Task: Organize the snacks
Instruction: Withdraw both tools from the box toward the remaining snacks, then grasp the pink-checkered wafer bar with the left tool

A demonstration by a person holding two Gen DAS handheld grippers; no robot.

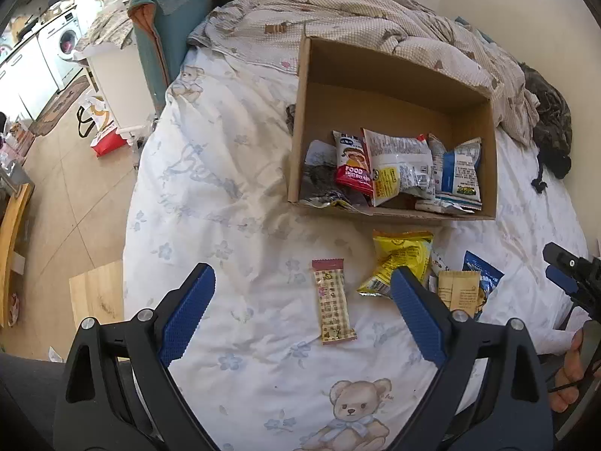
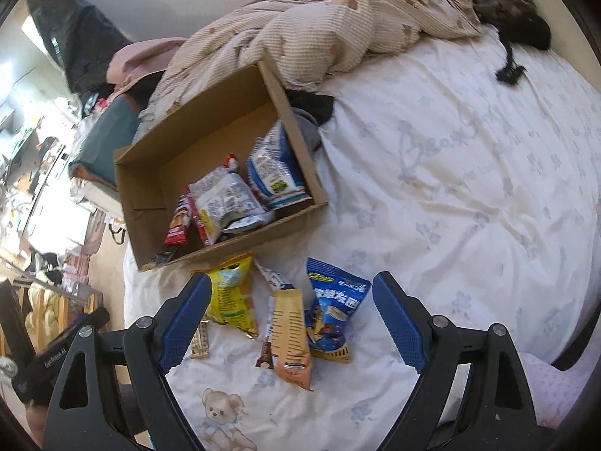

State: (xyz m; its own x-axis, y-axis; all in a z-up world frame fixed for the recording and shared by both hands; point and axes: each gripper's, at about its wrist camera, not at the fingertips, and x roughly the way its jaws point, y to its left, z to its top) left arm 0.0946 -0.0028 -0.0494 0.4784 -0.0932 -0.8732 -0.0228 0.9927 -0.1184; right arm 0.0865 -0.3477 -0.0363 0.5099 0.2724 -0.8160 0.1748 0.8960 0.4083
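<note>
Left gripper [image 1: 302, 285] fills the near edge of the left wrist view, blue pads [image 1: 188, 312] spread wide, nothing between them but sheet; it hangs above the bed, touching no packet. Its right finger covers the lower corner of the yellow packet [image 1: 403, 259]. Right gripper [image 2: 291, 295] likewise wide apart and empty, hovering over the loose snacks; its left finger hides part of the yellow packet and most of a small checked bar [image 2: 200, 342].

Loose on the white bear-print sheet [image 1: 240, 173], in front of the cardboard box [image 1: 300, 120]: a checked wafer bar [image 1: 333, 300], long axis running near to far with the red end toward the box; the yellow packet, tilted; a tan bar [image 2: 291, 332] lying lengthwise toward the box, overlapping a small dark-and-white packet [image 2: 276, 282] that is mostly hidden; a blue packet [image 2: 332, 308] just beside the tan bar, top toward the box.

Box sits open-topped on the bed, long axis running away from the cameras. Inside, bunched at the near end: a red packet [image 1: 351, 167], a silver-white packet [image 1: 400, 167], a blue-white packet [image 1: 460, 171], plus crumpled wrappers at the bottom too jumbled to read. Far half of the box bare.

Crumpled beige quilt [image 1: 375, 18] behind the box. Print on packets too small to read. Right gripper tip pokes in at the left view's right edge, cut off.
</note>
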